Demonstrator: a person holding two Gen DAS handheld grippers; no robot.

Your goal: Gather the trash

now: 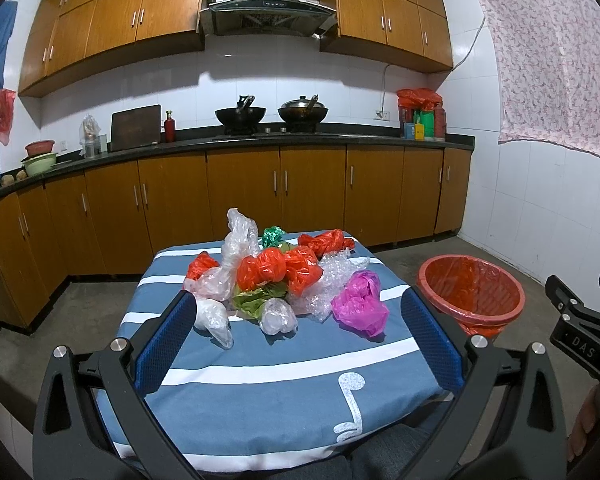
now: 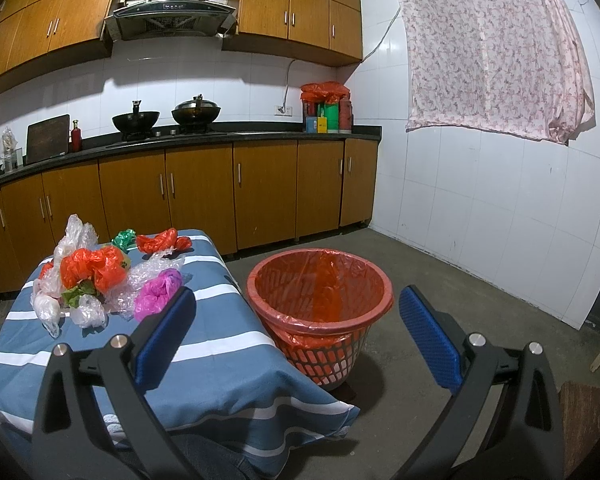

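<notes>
A heap of crumpled plastic bags lies on the blue striped tablecloth [image 1: 260,364]: orange bags [image 1: 278,270], a magenta bag [image 1: 360,304], clear bags [image 1: 212,316] and bubble wrap [image 1: 332,276], with a green scrap [image 1: 274,236] behind. My left gripper [image 1: 300,332] is open, hovering just in front of the heap with nothing between its blue pads. To the table's right on the floor stands a red trash basket [image 2: 320,308] lined with an orange bag. My right gripper [image 2: 300,328] is open and empty, pointing toward the basket; the magenta bag [image 2: 158,294] lies beside its left finger.
Wooden cabinets [image 1: 240,196] and a dark counter with two woks [image 1: 240,114] run along the back wall. A tiled wall with a hung floral cloth [image 2: 496,52] closes the right side. Bare concrete floor [image 2: 440,272] surrounds the basket. The right gripper [image 1: 580,332] shows at the left view's edge.
</notes>
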